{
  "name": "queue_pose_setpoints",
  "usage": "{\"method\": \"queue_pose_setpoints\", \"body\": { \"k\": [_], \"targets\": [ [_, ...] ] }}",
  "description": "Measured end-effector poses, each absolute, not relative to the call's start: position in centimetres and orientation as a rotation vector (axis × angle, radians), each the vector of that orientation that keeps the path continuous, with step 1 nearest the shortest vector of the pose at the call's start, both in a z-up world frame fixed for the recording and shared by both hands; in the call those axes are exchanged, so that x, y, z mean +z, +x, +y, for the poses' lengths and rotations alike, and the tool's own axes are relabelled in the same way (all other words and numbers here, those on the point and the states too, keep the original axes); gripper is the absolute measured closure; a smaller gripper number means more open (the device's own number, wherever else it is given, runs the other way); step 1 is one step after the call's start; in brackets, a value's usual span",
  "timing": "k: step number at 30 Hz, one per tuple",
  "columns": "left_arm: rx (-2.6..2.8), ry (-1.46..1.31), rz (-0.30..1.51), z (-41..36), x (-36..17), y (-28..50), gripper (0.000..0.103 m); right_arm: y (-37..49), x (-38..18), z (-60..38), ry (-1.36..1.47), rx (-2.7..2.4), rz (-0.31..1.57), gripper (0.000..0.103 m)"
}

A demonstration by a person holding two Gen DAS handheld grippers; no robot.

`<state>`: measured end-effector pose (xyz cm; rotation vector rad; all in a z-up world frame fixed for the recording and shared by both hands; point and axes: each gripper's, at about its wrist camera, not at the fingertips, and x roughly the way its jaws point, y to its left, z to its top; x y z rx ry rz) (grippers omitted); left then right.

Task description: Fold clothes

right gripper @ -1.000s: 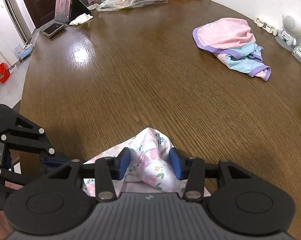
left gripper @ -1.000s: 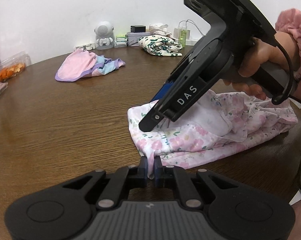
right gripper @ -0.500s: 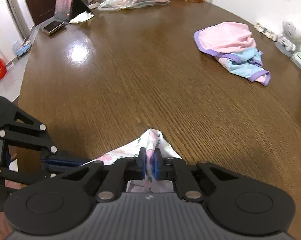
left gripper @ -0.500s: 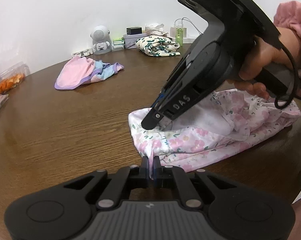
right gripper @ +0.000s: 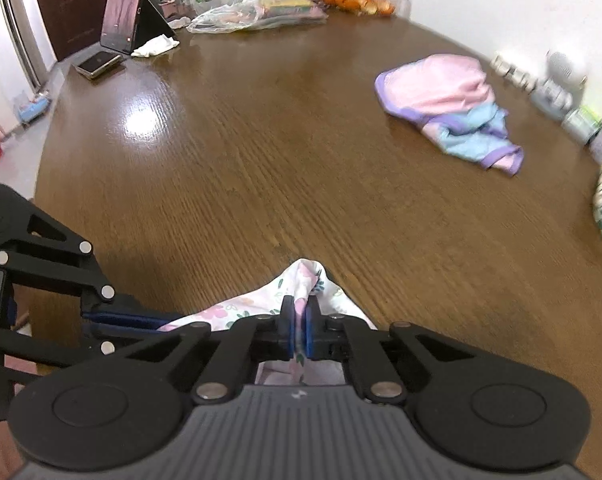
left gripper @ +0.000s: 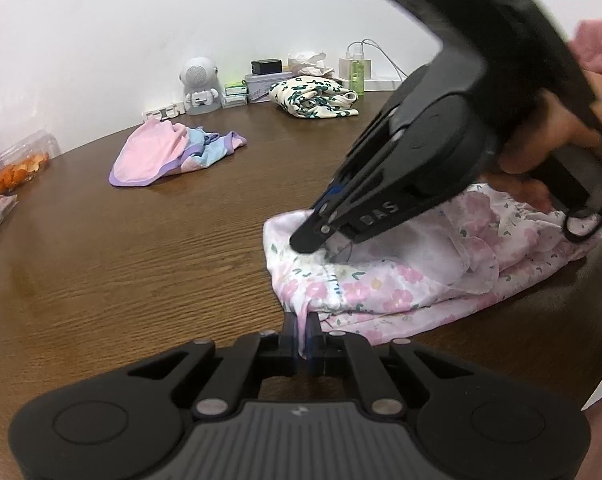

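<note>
A pink floral garment (left gripper: 401, 280) lies bunched on the brown wooden table (left gripper: 141, 248) near its front edge. My left gripper (left gripper: 301, 326) is shut on the garment's near corner. My right gripper (right gripper: 299, 322) is shut on another corner of the same floral garment (right gripper: 305, 280); in the left wrist view it (left gripper: 313, 240) comes down from the upper right onto the cloth's far left corner. The left gripper also shows at the left edge of the right wrist view (right gripper: 133, 316).
A pink, blue and purple garment (left gripper: 169, 152) lies further back on the table. A cream floral folded cloth (left gripper: 313, 96), a small white robot figure (left gripper: 199, 86), boxes and a bottle stand by the wall. Bags and a tablet (right gripper: 125, 12) are at the far end.
My right gripper has closed on the floral garment's corner; a second ago its jaws were open around the cloth. My left gripper has stayed shut on its corner.
</note>
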<state>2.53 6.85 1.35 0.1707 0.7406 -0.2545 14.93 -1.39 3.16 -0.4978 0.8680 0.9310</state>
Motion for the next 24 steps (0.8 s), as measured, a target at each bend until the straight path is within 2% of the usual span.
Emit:
{"method": "queue_pose_setpoints", "body": {
  "k": [7,9,11,19,21,23,24],
  "targets": [
    [-0.261,0.162,0.75,7.0,1.0,2.7,0.1,13.1,2.8,-3.9,-0.352,0.881,0.797,0.097],
    [-0.261,0.159,0.751,7.1,1.0,2.8,0.1,12.8,2.9,-4.4,-0.308,0.864,0.771,0.089],
    [-0.26,0.152,0.753,7.1,1.0,2.8,0.099,12.3,3.2,-5.0,-0.269,0.836,0.734,0.067],
    [-0.254,0.162,0.762,7.0,0.9,2.8,0.092,7.1,4.1,-7.1,-0.21,0.734,0.548,0.063],
    [-0.26,0.176,0.76,6.9,0.9,2.8,0.093,6.1,4.0,-7.1,-0.232,0.748,0.536,0.063],
    [-0.276,0.189,0.756,6.9,0.9,2.7,0.099,5.3,3.9,-7.0,-0.26,0.775,0.537,0.063],
    [-0.282,0.196,0.754,6.8,0.9,2.6,0.1,4.9,3.9,-7.0,-0.275,0.789,0.538,0.063]
  ]
}}
